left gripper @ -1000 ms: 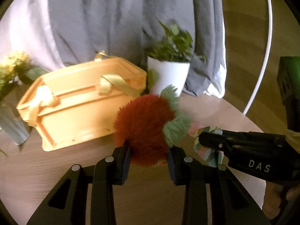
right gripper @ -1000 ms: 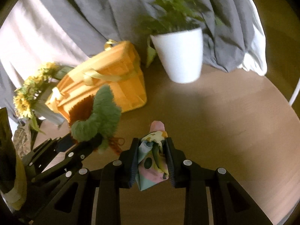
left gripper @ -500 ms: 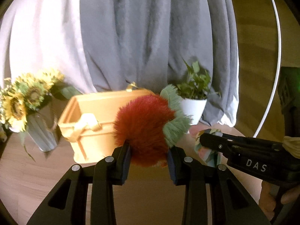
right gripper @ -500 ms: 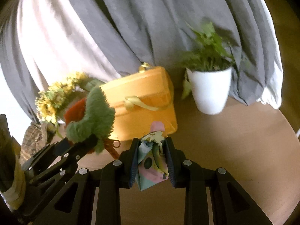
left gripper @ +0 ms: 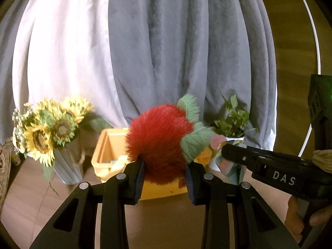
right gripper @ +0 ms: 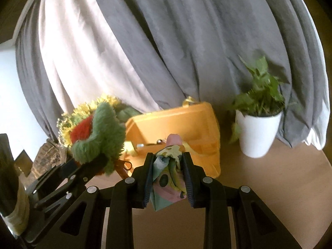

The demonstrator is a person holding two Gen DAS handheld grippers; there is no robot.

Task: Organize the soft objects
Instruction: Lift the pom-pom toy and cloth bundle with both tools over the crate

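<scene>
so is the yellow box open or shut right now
Open: the yellow box has no lid on, and the right wrist view looks down past its rim into the inside.

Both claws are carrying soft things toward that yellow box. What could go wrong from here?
The fluffy red toy is pinched only at its lower edge, so it might slip out. The folded cloth could unfold and snag on the yellow box. The two claws are close together and might bump.
</scene>
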